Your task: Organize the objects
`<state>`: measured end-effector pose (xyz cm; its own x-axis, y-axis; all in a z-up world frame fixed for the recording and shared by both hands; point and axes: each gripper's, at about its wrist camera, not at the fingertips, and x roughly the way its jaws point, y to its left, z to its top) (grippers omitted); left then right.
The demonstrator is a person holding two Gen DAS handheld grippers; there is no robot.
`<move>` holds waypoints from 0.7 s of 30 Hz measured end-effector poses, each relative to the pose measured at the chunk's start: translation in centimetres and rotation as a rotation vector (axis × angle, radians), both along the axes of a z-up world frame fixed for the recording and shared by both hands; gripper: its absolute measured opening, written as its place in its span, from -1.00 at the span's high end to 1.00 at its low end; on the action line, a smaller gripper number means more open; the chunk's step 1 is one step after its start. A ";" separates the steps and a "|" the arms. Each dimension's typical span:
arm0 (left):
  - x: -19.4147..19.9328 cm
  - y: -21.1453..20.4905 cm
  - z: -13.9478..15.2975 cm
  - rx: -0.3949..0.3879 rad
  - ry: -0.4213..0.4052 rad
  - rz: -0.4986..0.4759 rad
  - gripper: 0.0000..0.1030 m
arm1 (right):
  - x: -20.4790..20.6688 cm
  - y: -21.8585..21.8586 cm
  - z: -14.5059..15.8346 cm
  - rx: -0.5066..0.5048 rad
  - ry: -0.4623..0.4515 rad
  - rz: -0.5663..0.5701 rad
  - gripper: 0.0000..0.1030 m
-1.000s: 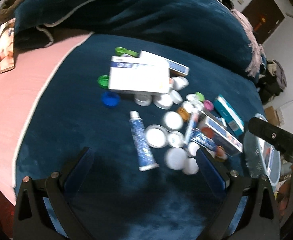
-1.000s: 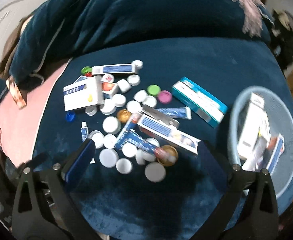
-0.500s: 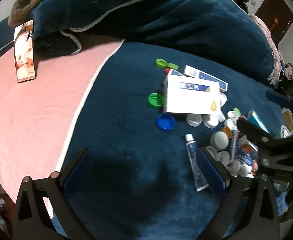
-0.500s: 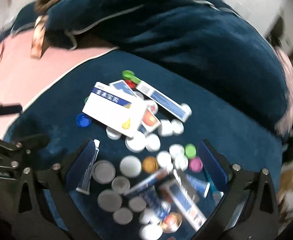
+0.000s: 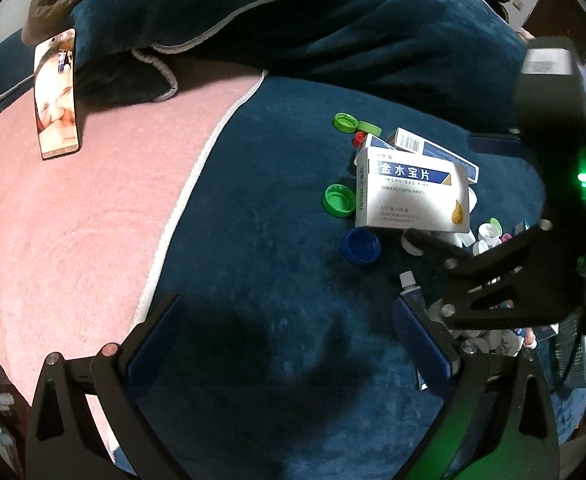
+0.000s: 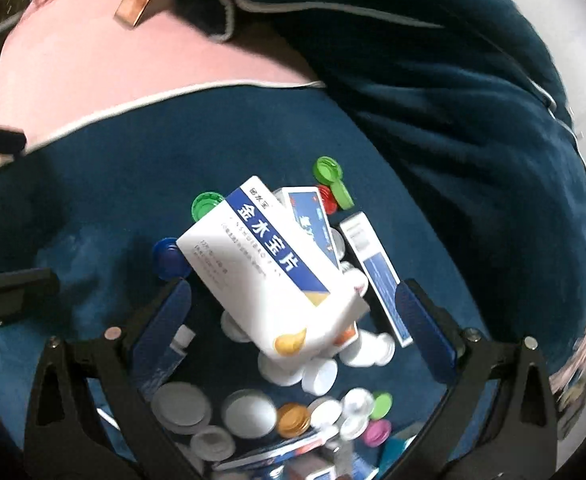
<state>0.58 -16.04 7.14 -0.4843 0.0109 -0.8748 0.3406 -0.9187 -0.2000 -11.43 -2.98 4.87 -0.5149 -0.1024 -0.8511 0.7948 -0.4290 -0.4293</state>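
A white medicine box with a blue band (image 6: 269,272) (image 5: 409,196) lies tilted on a pile of bottle caps and smaller boxes on the dark blue blanket (image 5: 253,240). My right gripper (image 6: 293,320) is open and low over the pile. The box's near end sits between its blue pads without touching either. The right gripper's black frame (image 5: 493,276) fills the right side of the left wrist view. My left gripper (image 5: 289,344) is open over bare blanket left of the pile, holding nothing. A blue-and-white tube (image 5: 411,292) lies by its right finger.
Green caps (image 5: 339,200), a blue cap (image 5: 360,245), white lids (image 6: 249,412), an orange cap (image 6: 293,418) and a narrow blue box (image 6: 377,276) surround the white box. A phone (image 5: 55,92) rests on the pink blanket (image 5: 73,220). A bunched dark quilt (image 6: 453,100) rises behind.
My right gripper has swung left from the basket side and come down over the white box. My left gripper has shifted left, off the pile and toward the pink blanket.
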 end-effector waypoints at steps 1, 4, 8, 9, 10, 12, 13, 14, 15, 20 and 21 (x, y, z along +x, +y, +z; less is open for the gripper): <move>0.0 0.1 -0.1 -0.002 -0.005 -0.006 -0.98 | -0.1 -0.3 -0.4 0.017 -0.013 0.017 -1.00; -0.1 0.1 -0.2 -0.008 -0.009 -0.016 -0.98 | -0.3 -0.9 -1.4 0.062 -0.023 0.050 -1.00; 0.0 -0.3 -0.4 -0.001 -0.020 -0.007 -0.98 | -0.6 -1.6 -2.6 0.127 -0.019 0.050 -0.99; 0.0 -0.4 -0.5 0.000 -0.021 -0.002 -0.98 | -0.8 -1.9 -2.9 0.156 -0.038 0.029 -0.96; 0.0 -0.5 -0.5 0.001 -0.021 0.000 -0.98 | -1.0 -1.9 -3.1 0.171 -0.060 0.005 -0.93; 0.0 -0.6 -0.5 0.006 -0.021 0.006 -0.98 | -1.6 -1.8 -3.3 0.176 -0.119 -0.062 -0.61; 0.1 -0.6 -0.5 0.010 -0.021 0.008 -0.98 | -1.7 -1.6 -3.2 0.163 -0.138 -0.070 -0.47; 0.2 -0.7 -0.5 0.015 -0.021 0.009 -0.98 | -1.6 -1.5 -3.0 0.156 -0.139 -0.072 -0.44; 0.2 -0.7 -0.5 0.018 -0.022 0.010 -0.98 | -1.4 -1.3 -2.8 0.157 -0.148 -0.071 -0.42; 0.8 -1.2 0.0 0.028 -0.014 0.035 -0.98 | -0.2 -0.6 -1.2 0.126 -0.165 -0.088 -0.39; 0.9 -1.4 0.1 0.030 -0.012 0.045 -0.98 | 0.2 -0.5 -0.6 0.107 -0.174 -0.096 -0.39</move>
